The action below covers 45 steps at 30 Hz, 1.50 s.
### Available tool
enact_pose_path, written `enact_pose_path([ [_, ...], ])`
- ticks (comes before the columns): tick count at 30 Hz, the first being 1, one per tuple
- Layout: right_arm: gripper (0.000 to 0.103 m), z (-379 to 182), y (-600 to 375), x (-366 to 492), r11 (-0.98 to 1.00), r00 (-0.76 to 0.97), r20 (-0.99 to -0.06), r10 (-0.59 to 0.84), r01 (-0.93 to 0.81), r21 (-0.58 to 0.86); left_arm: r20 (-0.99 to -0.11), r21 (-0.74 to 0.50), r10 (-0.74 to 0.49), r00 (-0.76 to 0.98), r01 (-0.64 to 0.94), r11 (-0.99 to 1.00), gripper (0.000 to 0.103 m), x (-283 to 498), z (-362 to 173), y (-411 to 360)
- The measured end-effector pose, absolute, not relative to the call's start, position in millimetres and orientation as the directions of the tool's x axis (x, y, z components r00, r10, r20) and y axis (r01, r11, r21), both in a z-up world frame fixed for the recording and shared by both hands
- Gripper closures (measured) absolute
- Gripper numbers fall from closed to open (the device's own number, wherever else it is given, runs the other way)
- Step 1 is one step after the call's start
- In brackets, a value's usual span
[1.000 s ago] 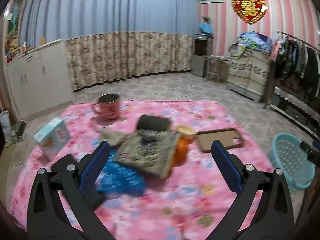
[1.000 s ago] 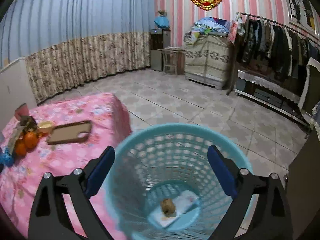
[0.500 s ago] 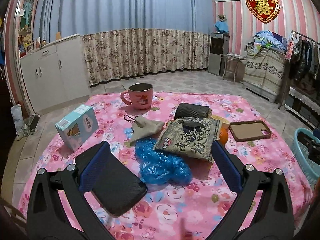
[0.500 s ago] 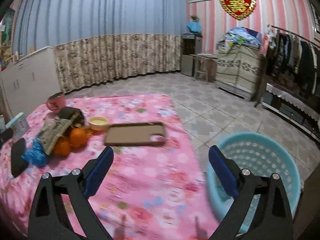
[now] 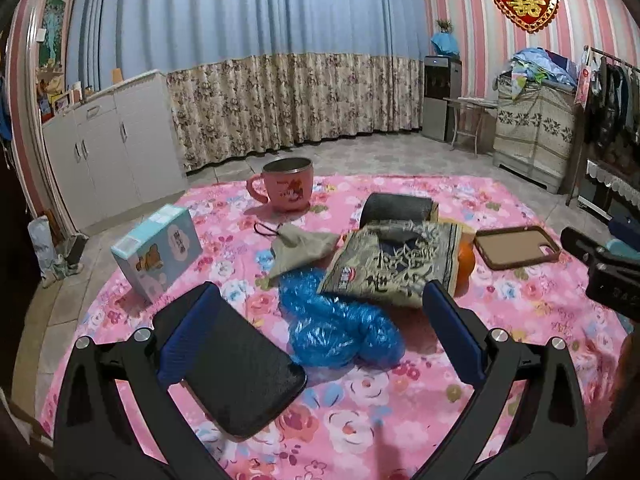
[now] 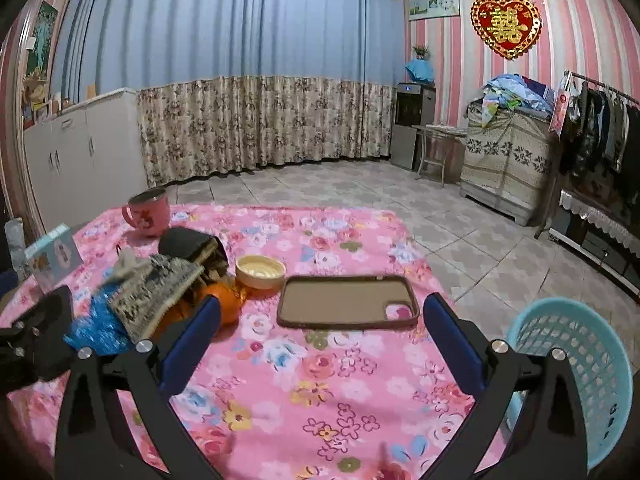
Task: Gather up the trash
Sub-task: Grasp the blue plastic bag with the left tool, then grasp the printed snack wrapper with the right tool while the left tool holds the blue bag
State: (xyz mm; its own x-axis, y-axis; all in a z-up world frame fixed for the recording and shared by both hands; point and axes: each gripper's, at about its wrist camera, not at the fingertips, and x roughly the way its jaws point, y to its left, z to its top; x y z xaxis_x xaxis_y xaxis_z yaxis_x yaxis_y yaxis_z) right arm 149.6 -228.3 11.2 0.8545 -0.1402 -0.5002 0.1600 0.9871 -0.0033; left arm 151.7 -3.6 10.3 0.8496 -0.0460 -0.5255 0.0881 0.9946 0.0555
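A crumpled blue plastic bag point(image 5: 340, 328) lies on the pink flowered table point(image 5: 400, 420), just ahead of my open left gripper point(image 5: 320, 328). A patterned snack wrapper point(image 5: 396, 268) leans on oranges point(image 5: 464, 264) behind it. A grey crumpled cloth point(image 5: 300, 246) lies to its left. My right gripper point(image 6: 320, 336) is open and empty above the table's right part, near a brown phone case point(image 6: 348, 302). The light-blue trash basket point(image 6: 576, 368) stands on the floor at the table's right edge. The blue bag point(image 6: 96, 328) and wrapper point(image 6: 152, 292) show at left in the right wrist view.
A pink mug point(image 5: 286, 190), a light-blue box point(image 5: 158, 248), a black flat pad point(image 5: 240, 364), a dark roll point(image 5: 396, 208) and a small yellow bowl point(image 6: 260, 272) sit on the table. Cabinets point(image 5: 108, 152) stand at left, a clothes rack point(image 6: 600, 140) at right.
My right gripper swung left from over the basket to above the table by the phone case. My left gripper pulled back and settled facing the blue bag and wrapper.
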Motion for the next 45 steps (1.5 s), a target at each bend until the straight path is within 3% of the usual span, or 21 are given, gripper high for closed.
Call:
enact_pose_path([
  [7, 0.004, -6, -244, 153, 0.978, 0.822, -0.547, -0.161, 0.208, 0.024, -0.581, 0.034, -0.059, 0.812, 0.096, 0.995, 0.005, 155, -13, -4],
  [15, 0.004, -12, -253, 161, 0.968, 0.807, -0.556, -0.198, 0.249, 0.016, -0.676, -0.082, -0.154, 0.72, 0.134, 0.988, 0.008, 179, -38, -6],
  [23, 0.004, -14, -246, 165, 0.974, 0.805, -0.567, -0.173, 0.227, 0.025, -0.705, -0.046, -0.148, 0.694, 0.163, 0.986, 0.029, 199, -45, -19],
  [28, 0.004, -17, -236, 167, 0.978, 0.799, -0.58, -0.159, 0.207, 0.017, -0.736, -0.068, -0.17, 0.655, 0.178, 0.982, 0.064, 207, -51, -16],
  [31, 0.004, -20, -230, 169, 0.98, 0.795, -0.583, -0.167, 0.197, -0.013, -0.741, -0.083, -0.186, 0.645, 0.186, 0.979, 0.077, 204, -50, -10],
  [45, 0.004, 1, -203, 162, 0.986, 0.824, -0.543, -0.162, 0.162, -0.048, -0.632, -0.025, -0.112, 0.767, 0.124, 0.992, 0.08, 175, 34, 36],
])
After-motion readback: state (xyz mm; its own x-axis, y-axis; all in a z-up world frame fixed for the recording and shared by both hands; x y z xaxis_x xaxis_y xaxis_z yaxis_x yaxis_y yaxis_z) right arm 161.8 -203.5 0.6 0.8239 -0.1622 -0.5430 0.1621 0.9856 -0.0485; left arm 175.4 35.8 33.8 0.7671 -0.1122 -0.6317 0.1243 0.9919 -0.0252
